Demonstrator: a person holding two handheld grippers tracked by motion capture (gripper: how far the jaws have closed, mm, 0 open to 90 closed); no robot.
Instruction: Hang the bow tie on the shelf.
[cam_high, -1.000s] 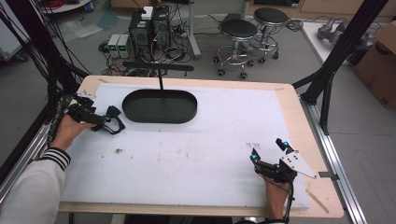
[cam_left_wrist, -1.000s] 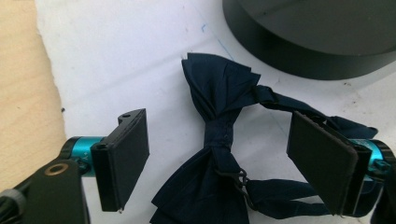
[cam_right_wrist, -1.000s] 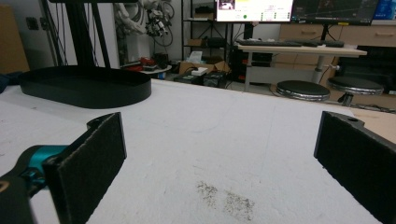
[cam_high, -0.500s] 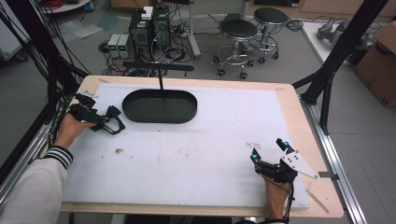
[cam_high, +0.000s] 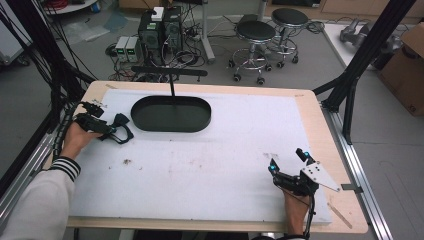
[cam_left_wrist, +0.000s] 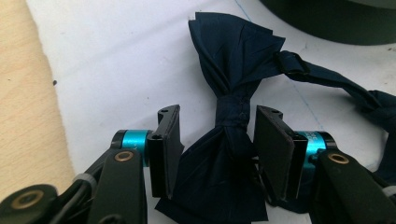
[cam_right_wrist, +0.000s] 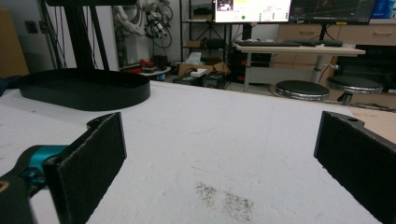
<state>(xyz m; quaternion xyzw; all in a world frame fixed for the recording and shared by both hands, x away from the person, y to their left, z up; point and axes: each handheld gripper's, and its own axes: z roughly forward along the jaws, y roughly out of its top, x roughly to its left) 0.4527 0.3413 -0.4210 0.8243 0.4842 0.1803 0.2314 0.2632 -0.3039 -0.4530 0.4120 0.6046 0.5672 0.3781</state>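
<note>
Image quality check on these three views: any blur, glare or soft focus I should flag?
High view: even light, no glare, soft overall, bow tie small and dark. Left gripper view: bow tie knot sharp between the closing jaws of the left gripper, nearest jaw parts soft. Right gripper view: right gripper pads blurred up close, black tray fairly sharp, bright monitors behind.

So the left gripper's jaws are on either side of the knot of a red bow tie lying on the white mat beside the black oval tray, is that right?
Not quite: the bow tie is dark navy blue, not red, as the left gripper view shows. The rest holds: the left gripper has just been closing, its jaws on either side of the knot, on the white mat beside the black oval tray.
</note>
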